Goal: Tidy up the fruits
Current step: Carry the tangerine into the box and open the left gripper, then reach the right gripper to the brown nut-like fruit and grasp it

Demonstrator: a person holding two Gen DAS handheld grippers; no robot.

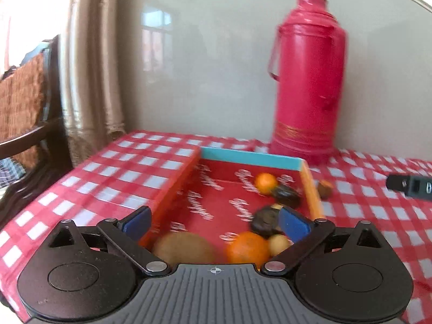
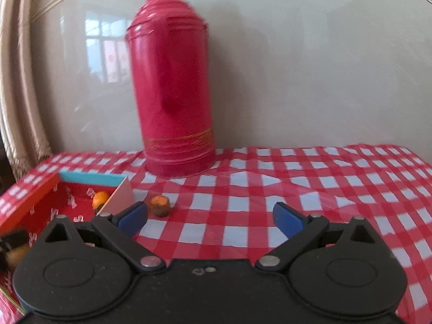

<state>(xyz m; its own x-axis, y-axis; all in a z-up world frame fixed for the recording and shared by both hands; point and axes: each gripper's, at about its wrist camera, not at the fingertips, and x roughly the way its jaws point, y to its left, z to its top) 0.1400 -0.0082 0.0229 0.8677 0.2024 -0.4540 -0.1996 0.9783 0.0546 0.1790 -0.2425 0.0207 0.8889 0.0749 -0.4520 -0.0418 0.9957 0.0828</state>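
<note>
Covering the table, checked cloth (image 2: 297,189) – thermos (image 2: 172,86) at wall; both grippers' fingers wide, empty.

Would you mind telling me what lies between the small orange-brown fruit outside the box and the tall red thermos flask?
Nothing: in the right wrist view, only bare red-and-white checked tablecloth separates the small orange-brown fruit from the tall red thermos flask.

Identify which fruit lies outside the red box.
The small orange-brown fruit on the checked cloth, beside the red box's right wall; every other fruit sits inside.
</note>
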